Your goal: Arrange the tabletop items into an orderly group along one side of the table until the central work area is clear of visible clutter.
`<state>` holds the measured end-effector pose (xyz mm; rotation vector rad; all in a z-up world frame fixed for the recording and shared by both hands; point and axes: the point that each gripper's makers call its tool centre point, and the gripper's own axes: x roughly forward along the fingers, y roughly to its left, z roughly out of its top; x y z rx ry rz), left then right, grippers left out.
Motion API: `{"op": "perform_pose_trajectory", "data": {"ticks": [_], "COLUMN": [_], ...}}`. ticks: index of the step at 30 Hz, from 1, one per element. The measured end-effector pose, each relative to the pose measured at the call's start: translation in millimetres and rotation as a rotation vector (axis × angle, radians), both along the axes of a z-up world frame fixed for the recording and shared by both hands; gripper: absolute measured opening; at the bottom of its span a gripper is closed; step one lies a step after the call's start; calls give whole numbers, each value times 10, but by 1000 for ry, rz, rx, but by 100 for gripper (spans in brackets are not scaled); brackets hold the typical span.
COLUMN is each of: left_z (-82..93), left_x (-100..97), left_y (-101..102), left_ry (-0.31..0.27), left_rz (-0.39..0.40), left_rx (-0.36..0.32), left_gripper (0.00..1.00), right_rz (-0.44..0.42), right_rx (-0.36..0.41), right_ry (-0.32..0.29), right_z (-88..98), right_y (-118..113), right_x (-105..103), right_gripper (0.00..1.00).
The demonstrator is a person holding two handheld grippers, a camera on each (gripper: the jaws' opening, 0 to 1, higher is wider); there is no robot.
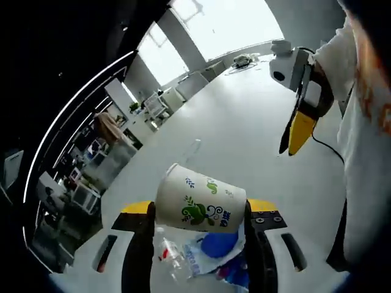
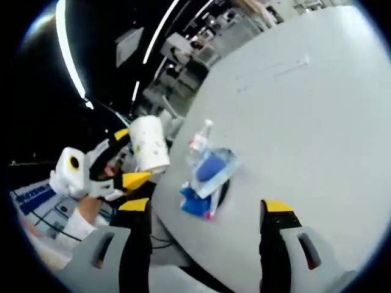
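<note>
A white paper cup (image 1: pixel 198 198) with green leaf print sits between my left gripper's (image 1: pixel 198 207) yellow-tipped jaws, which are shut on it. Under the cup lies a clear plastic packet (image 1: pixel 214 247) with blue contents, beside a small clear bottle (image 1: pixel 170 253). In the right gripper view the cup (image 2: pixel 149 145) hangs in the left gripper (image 2: pixel 129 157) just past the white table's (image 2: pixel 305 122) edge. The packet (image 2: pixel 208 174) and bottle (image 2: pixel 198 143) lie on the table near that edge. My right gripper (image 2: pixel 206 206) is open above them, holding nothing. It also hangs over the table (image 1: pixel 244 134) as the right gripper (image 1: pixel 290 146) at upper right.
The table edge (image 2: pixel 177 183) runs just left of the packet, with office desks and chairs (image 1: pixel 91 177) beyond it. A person's white shirt (image 1: pixel 366 152) stands at the right. Small items (image 1: pixel 244 60) sit at the table's far end.
</note>
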<state>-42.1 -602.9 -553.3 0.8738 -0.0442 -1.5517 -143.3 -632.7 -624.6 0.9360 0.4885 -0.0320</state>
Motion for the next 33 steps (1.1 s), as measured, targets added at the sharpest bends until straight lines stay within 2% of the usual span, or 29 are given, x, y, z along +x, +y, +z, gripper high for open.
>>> {"op": "perform_pose_trajectory", "data": {"ticks": [3,7,9,14,20,24,25,27,28,31,33], "left_z": [110,212,276,418,540,537,537,540,547,581,607], "left_x": [-102,-262,-355,-567,-845,-966,-983,-1022,-1031,-1036,-1030], "left_y": [-111,-230,-283,-411,-532,-546,-546,-546,-550,-565,-577], "left_ry": [-56,-138,-178,-200,-255,-282,-290,-304,-309,-302,-282], "left_rz": [-33,-89,-111,-138,-213,-250,-254,-267,-271,-270,-265], "left_rx": [-16,-31,-47,-100,-137,-135,-133,-133,-134,-147,-159], "left_gripper": [59,59,59,59,59,59,59,59,59,59,60], "right_rz": [-48,-52,-33,58,83,127,142,195,194,196,183], "right_rx": [-17,-47,-95,-258,-261,-296,-309,-336,-339,-332,-372], "right_ry": [-53,-108,-141,-188,-188,-191,-182,-178,-180,-165,-148], "right_z": [202,467,641,967,1010,1059,1044,1012,1009,960,911], "right_y": [-150,-230,-257,-242,-237,-178,-165,-114,-112,-106,-161], "right_x": [-37,-40,-4,159,361,436,440,426,425,394,347], "right_gripper": [71,72,75,78,79,77,75,61,57,57,47]}}
